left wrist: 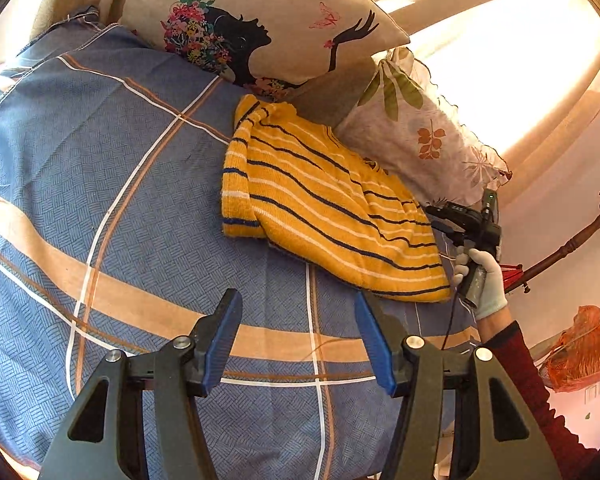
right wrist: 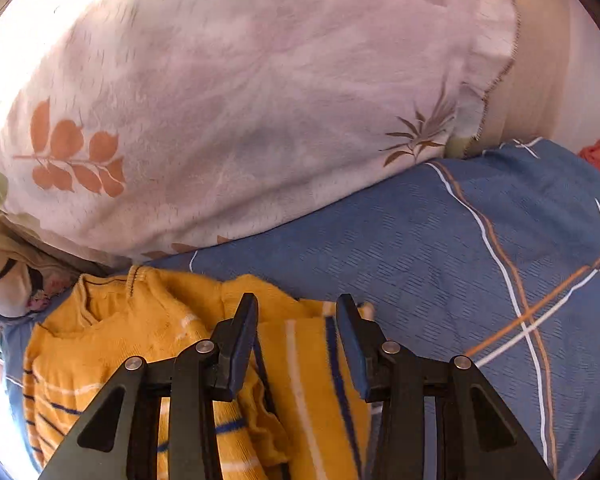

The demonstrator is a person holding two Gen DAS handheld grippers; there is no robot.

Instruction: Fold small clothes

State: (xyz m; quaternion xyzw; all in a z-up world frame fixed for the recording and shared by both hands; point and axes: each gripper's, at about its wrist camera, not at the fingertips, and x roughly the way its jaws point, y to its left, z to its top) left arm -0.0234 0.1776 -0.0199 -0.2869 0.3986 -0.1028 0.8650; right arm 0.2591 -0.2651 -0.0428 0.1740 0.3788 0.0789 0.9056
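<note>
Two claws are mine, and my left claw [left wrist: 298,336] is spread wide with nothing in it, waiting over the blue checked bedsheet [left wrist: 100,184] a little way back from the yellow striped sweater [left wrist: 324,208]. My right claw [right wrist: 296,340] is spread too, with a soft knit fold of the sweater lying between its fingers, I think so it can pinch that part next. The fuzzy, ribbed sweater lies bunched right beside the puffy leaf-print pillow [right wrist: 228,112].

Left gripper [left wrist: 296,340] jaws apart; right gripper [right wrist: 296,340] likewise
</note>
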